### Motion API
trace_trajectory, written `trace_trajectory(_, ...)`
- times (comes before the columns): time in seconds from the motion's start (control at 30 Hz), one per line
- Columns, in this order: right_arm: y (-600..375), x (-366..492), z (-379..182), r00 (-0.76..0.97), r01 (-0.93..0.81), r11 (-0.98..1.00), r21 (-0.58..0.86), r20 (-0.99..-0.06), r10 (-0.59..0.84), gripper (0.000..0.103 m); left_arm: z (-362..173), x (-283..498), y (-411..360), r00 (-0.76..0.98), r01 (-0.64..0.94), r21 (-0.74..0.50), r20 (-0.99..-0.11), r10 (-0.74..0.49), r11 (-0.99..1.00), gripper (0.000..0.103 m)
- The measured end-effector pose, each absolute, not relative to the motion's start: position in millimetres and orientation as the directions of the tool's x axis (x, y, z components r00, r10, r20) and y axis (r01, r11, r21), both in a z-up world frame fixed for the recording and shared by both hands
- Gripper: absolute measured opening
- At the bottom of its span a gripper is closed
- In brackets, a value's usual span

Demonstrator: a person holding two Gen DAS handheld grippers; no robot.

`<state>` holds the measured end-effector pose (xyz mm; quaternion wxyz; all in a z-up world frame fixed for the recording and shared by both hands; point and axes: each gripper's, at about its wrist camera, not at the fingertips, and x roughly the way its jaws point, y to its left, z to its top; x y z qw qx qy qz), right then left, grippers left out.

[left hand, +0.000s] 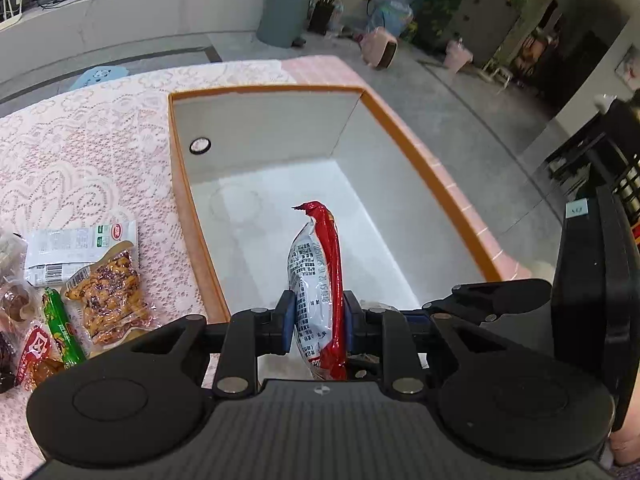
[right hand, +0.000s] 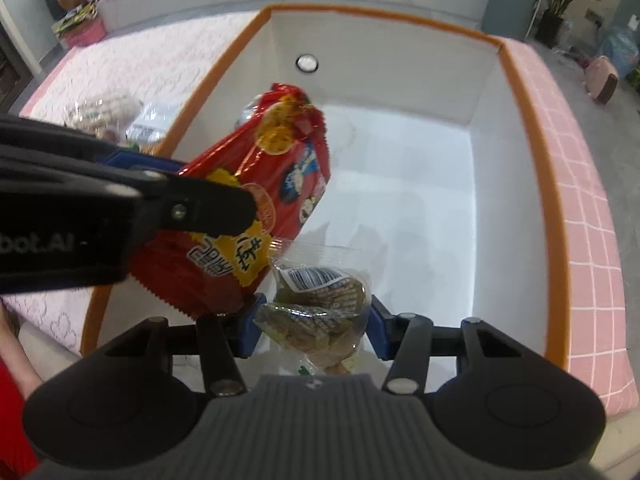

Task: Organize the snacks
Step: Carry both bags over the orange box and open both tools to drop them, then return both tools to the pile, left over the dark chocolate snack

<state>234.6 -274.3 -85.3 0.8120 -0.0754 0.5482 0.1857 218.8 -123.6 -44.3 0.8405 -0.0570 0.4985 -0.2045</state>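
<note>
An orange-rimmed white box (left hand: pixel 384 104) (right hand: pixel 516 80) stands on the lace tablecloth. My left gripper (left hand: pixel 317 320) is shut on a red snack bag (left hand: pixel 320 264), held edge-on over the box's inside. In the right wrist view the same red bag (right hand: pixel 256 200) hangs from the left gripper's black body at the left. Just to its right, my right gripper (right hand: pixel 314 326) is shut on a clear packet of green-brown snacks (right hand: pixel 320 308), also above the box floor.
Several loose snack packets (left hand: pixel 104 292) lie on the tablecloth left of the box. The pink checked table edge (right hand: pixel 580 208) runs along the box's right side. A person's sleeve shows at lower left in the right wrist view. A grey bin (left hand: pixel 286 10) stands on the floor beyond.
</note>
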Motion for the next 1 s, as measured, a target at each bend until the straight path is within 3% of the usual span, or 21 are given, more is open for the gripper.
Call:
trace_trajectory(0.27, -265, 241, -92, 0.285, -0.395, 0.918, 0.044, -0.944, 0.168, 0.052, -52, 223, -130, 0.378, 0.304, -0.267, -0.848, -0.373, 0.915, 0.026)
trace_trajectory(0.43, -260, 240, -87, 0.298, -0.401, 0.916, 0.023, -0.942, 0.154, 0.06, -45, 217, -126, 0.382, 0.313, -0.272, -0.842, -0.382, 0.91, 0.045)
trace_trajectory(0.53, -261, 237, -81, 0.315, -0.394, 0.919, 0.004, -0.939, 0.139, 0.071, -35, 210, -119, 0.397, 0.319, -0.279, -0.828, -0.395, 0.906, 0.052)
trace_trajectory(1.0, -225, 196, -24, 0.52, -0.4, 0.914, -0.062, -0.837, 0.171, 0.076, 14, 169, -64, 0.515, 0.307, -0.3, -0.746, -0.422, 0.903, 0.056)
